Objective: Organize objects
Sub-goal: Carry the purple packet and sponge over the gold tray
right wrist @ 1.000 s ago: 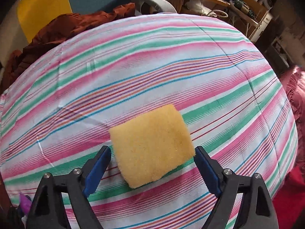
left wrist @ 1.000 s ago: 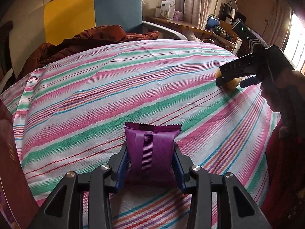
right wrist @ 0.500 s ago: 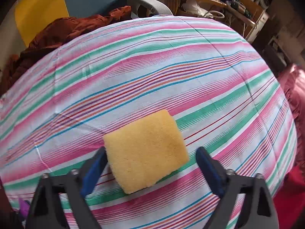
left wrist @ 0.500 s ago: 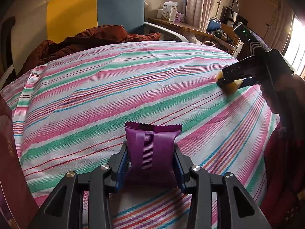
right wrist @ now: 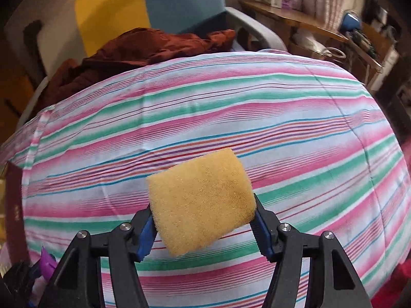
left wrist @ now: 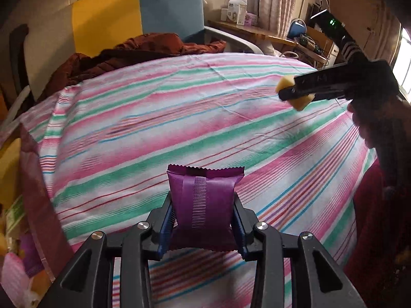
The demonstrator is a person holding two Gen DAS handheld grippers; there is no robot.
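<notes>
My left gripper (left wrist: 204,220) is shut on a purple snack packet (left wrist: 204,200), held upright over the near edge of the striped tablecloth (left wrist: 179,118). My right gripper (right wrist: 203,220) is shut on a yellow sponge (right wrist: 201,201) and holds it in the air above the striped cloth (right wrist: 231,118). In the left wrist view the right gripper (left wrist: 285,89) with the sponge (left wrist: 303,104) shows at the right, lifted above the table. A corner of the purple packet (right wrist: 47,261) shows at the lower left of the right wrist view.
A dark red box wall (left wrist: 38,200) stands at the left table edge, with colourful packets (left wrist: 15,269) beside it. A brown garment (left wrist: 123,56) lies on the yellow and blue chair (left wrist: 133,12) behind the table. A cluttered desk (left wrist: 282,38) stands at the back right.
My right gripper closed on the sponge and lifted it off the cloth. My left gripper still holds the purple packet and has shifted slightly left, bringing the box into view.
</notes>
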